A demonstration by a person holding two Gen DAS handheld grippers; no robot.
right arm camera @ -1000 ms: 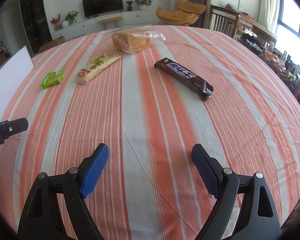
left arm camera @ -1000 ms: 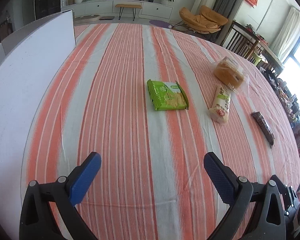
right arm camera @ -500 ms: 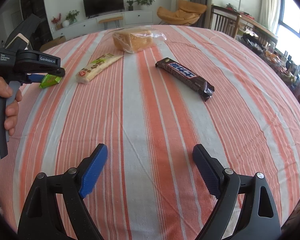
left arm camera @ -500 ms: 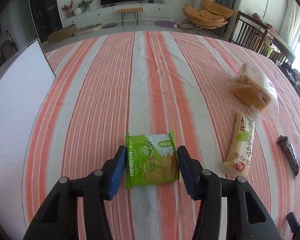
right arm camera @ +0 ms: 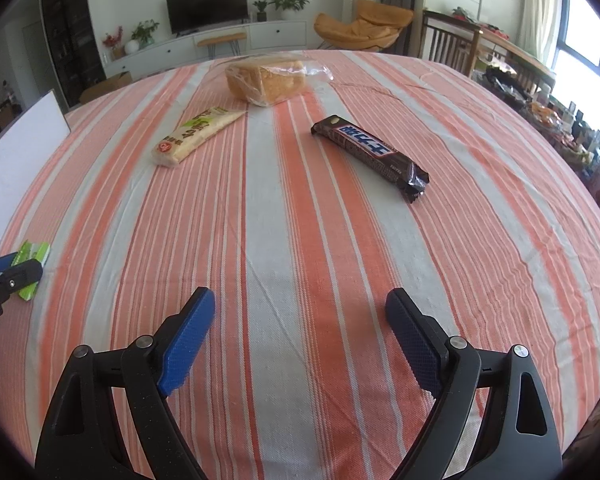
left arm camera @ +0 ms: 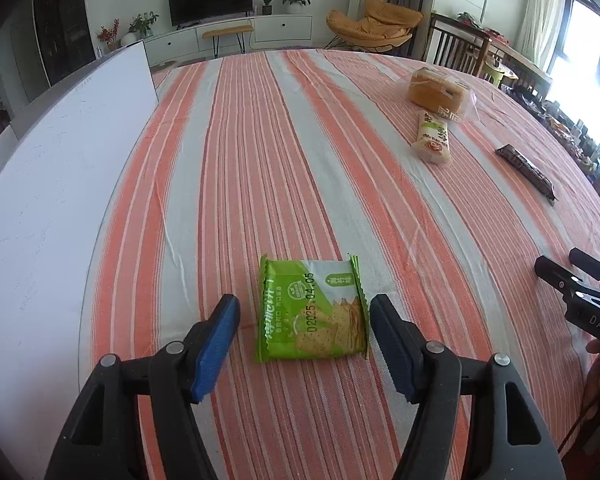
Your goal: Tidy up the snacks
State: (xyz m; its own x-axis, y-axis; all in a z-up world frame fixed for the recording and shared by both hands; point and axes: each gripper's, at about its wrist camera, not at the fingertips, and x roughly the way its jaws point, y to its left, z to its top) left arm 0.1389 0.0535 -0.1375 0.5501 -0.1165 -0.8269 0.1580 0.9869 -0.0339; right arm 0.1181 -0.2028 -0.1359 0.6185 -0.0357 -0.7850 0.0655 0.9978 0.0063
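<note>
While flanking the green cracker packet [left arm camera: 312, 312], left tongs [left arm camera: 303, 312] released, seemingly untouching; right tongs [right arm camera: 300, 312] released.

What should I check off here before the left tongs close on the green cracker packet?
1. Green cracker packet sits between the left tongs: ok.
2. Left tongs open wider than the packet: ok.
3. Packet lies flat on the striped tablecloth, nothing on top: ok.
4. Pads low enough to catch the packet edges: cannot tell.
5. Right tongs open, empty, away from the packet: ok.
6. Bread bag, long white packet and chocolate bar out of the way: ok.
</note>
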